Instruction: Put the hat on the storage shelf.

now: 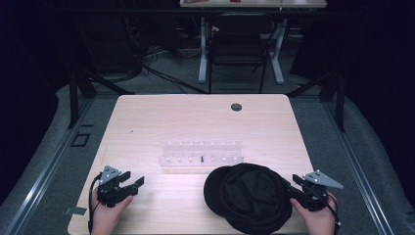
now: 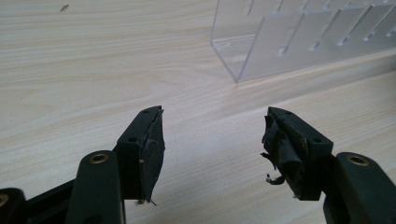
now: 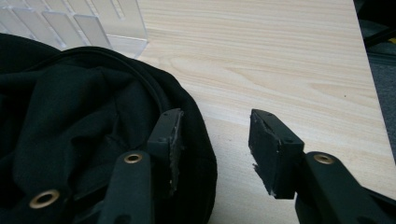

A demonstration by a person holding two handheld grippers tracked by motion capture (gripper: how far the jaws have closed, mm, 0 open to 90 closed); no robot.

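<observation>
A black cloth cap [image 1: 249, 196] lies crumpled on the front right of the wooden table [image 1: 147, 127]. My right gripper [image 1: 289, 187] sits at the cap's right edge, held by a hand. In the right gripper view the gripper [image 3: 215, 116] is open. Its left finger [image 3: 168, 140] stands over the cap's [image 3: 84, 107] rim, and its right finger is over bare wood. My left gripper [image 1: 133, 178] rests near the front left edge, pointing right. Its jaws [image 2: 215, 116] are open with only bare table between them.
A clear acrylic rack [image 1: 200, 152] with several slots stands at the table's middle, just behind the cap; its end shows ahead of the left gripper [image 2: 299, 42]. A round dark grommet [image 1: 236, 106] sits near the far edge. A chair and desk legs stand beyond the table.
</observation>
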